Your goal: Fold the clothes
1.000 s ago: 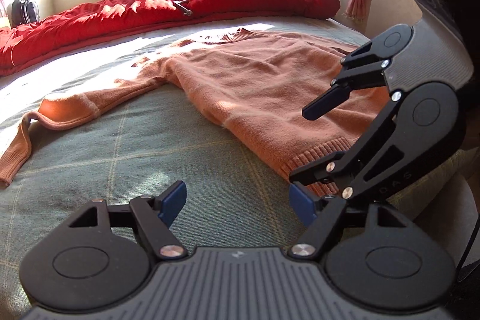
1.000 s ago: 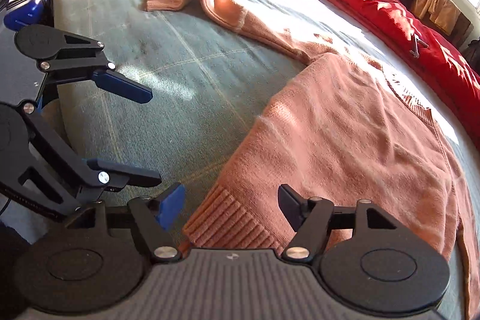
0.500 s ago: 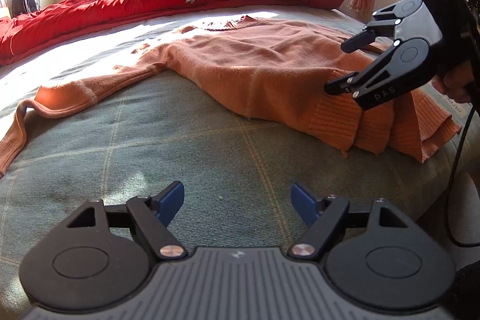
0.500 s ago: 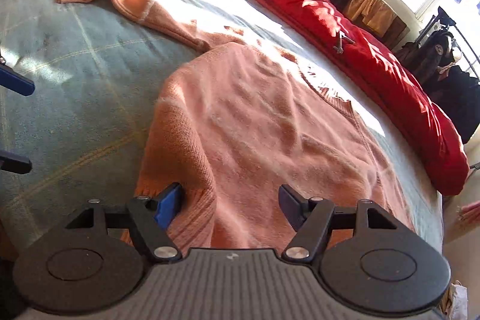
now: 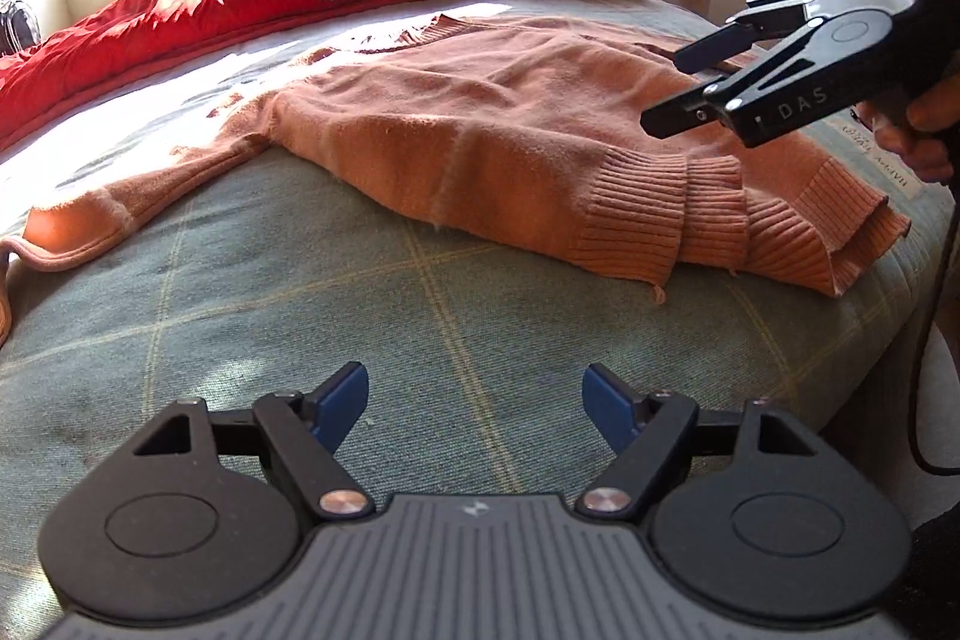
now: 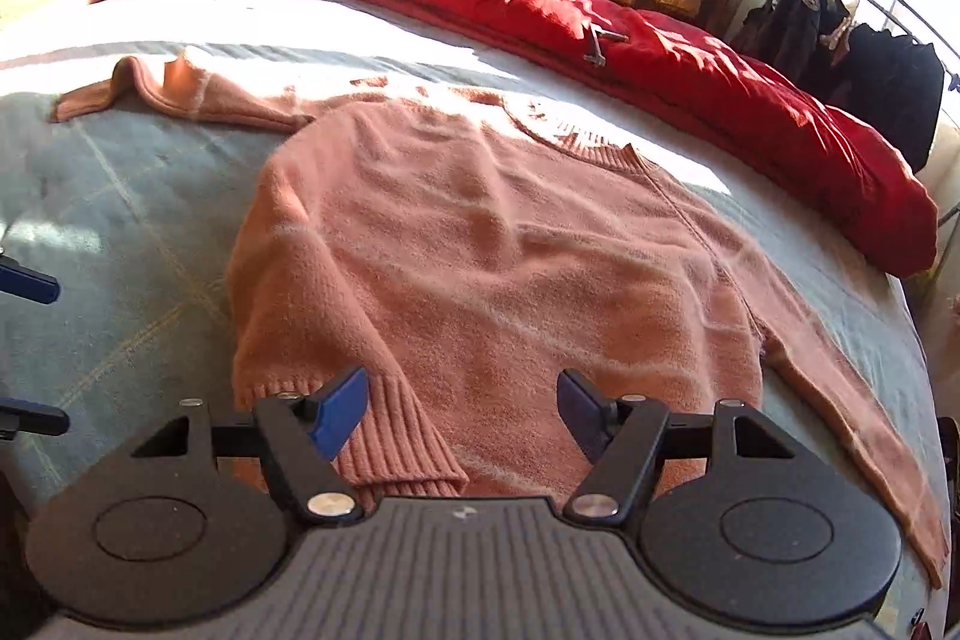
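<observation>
text "DAS" | on right gripper (image 5: 684, 91) arm | tag beside it: print unreadable

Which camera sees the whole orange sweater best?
The right wrist view: the sweater lies spread across the bed with its neckline and both sleeves showing, under the open right gripper. The left wrist view sees the sweater from the side, showing one sleeve and the bunched ribbed hem.

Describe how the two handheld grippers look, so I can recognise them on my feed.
Both match: the left gripper and right gripper have ribbed grey bodies, round black pivot housings, black linkage fingers with silver screws, and blue pads. Seen from the left wrist view, the right gripper shows white DAS lettering on its side, and a black cable hangs below it.
</observation>
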Tool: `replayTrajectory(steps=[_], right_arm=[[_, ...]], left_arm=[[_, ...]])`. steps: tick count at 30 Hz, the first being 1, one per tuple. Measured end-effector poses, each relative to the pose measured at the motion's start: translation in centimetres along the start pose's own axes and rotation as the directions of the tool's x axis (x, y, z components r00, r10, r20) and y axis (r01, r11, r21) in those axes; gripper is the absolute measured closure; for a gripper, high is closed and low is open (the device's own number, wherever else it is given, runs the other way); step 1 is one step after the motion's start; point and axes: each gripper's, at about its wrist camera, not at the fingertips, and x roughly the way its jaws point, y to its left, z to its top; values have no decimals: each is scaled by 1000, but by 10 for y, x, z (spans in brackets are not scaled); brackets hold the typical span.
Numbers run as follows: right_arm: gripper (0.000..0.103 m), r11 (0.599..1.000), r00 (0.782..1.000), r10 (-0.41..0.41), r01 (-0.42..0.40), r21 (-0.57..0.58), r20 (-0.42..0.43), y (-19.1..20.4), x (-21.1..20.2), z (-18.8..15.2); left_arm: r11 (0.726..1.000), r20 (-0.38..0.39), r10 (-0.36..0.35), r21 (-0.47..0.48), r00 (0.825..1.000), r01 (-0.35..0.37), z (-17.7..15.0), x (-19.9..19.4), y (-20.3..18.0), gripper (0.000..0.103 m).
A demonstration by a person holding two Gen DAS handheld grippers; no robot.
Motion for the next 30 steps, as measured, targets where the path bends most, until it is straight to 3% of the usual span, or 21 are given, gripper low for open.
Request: replayTrajectory(steps=[3,5,8,13,16,20,28,30], right_arm=[[34,986,992,123,-124,-112,-8,32,-7,1],[44,962,990,129,-140,-233,-63,60,-1,-5],[55,902,990,47,-101,-420,-135,89,8,-26],[55,793,983,-102,-12,-609,-153,96,-1,-52],[54,701,975,-192,56,-711,-113,95,-6,-67],[51,593,969,-246,123,-795,-34,104,-3,-76],[51,533,974,-218,165,-830,54,120,19,-62],[54,542,977,-209,149,-827,39,120,26,-58]], left_arm=[[1000,-4,3,2,1000,-3,-1,0,-1,24],[1000,-5,7,4,1000,-7,-2,-1,-1,24],[1000,2,7,4,1000,-7,-5,-6,0,24],[1000,8,0,-7,1000,0,-8,-8,4,23],[1000,11,-13,-6,1000,13,-8,-5,3,23],[1000,15,-28,5,999,28,-8,-5,-1,23],[1000,17,-25,-2,1000,25,-10,-7,0,23],[1000,16,-22,-5,1000,22,-11,-7,2,23]])
